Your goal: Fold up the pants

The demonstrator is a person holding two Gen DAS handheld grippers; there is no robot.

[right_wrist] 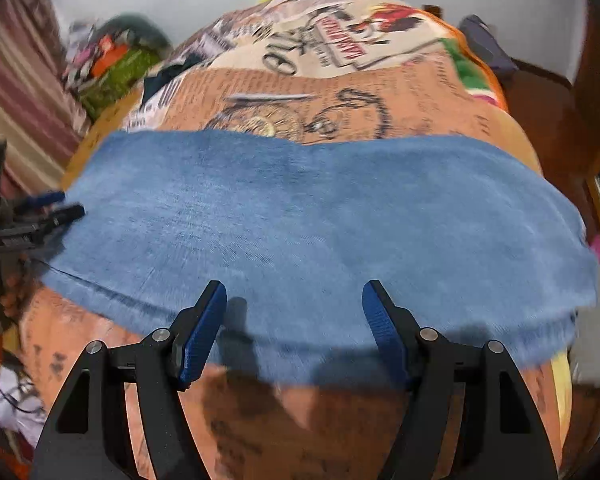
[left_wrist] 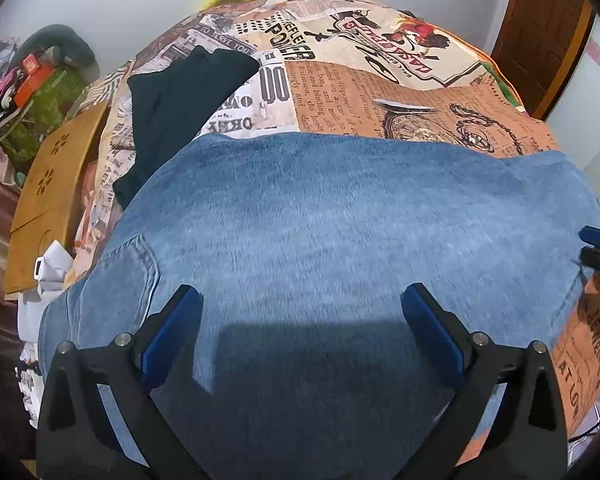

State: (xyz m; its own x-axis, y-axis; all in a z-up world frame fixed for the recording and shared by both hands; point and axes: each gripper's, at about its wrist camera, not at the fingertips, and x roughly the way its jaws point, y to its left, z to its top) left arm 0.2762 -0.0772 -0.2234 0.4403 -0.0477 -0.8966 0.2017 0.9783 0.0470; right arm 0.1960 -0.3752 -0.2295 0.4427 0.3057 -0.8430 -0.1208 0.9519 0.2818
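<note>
Fingers spread wide on both tools: the left hand-held gripper [left_wrist: 300, 300] hangs released over the jeans [left_wrist: 340, 220], gripping nothing, and the right hand-held gripper [right_wrist: 294, 300] is likewise released, its blue pads [right_wrist: 204, 332] poised at the near hem of the same denim.

Outward from the left tool, cloth lies directly beneath and ahead of it; a back pocket [left_wrist: 128, 268] shows just to its left, so this hand is over the seat end. Outward from the right tool, the denim begins right at the fingertips and runs away across the view, its near edge ragged and lying on the printed bedspread [right_wrist: 340, 96].

The jeans lie flat on the bed as one broad band whose long axis runs side to side across both views, from the pocket end by the left tool toward the leg end beyond the right. Each tool appears at the edge of the other's view, so the two stand well apart along that axis.

By my judgement the right tool is nearer a free edge to pinch; the left would need to reach the waistband side. A dark garment [left_wrist: 172, 112] lies beyond the jeans, touching or tucked under the far left corner.
</note>
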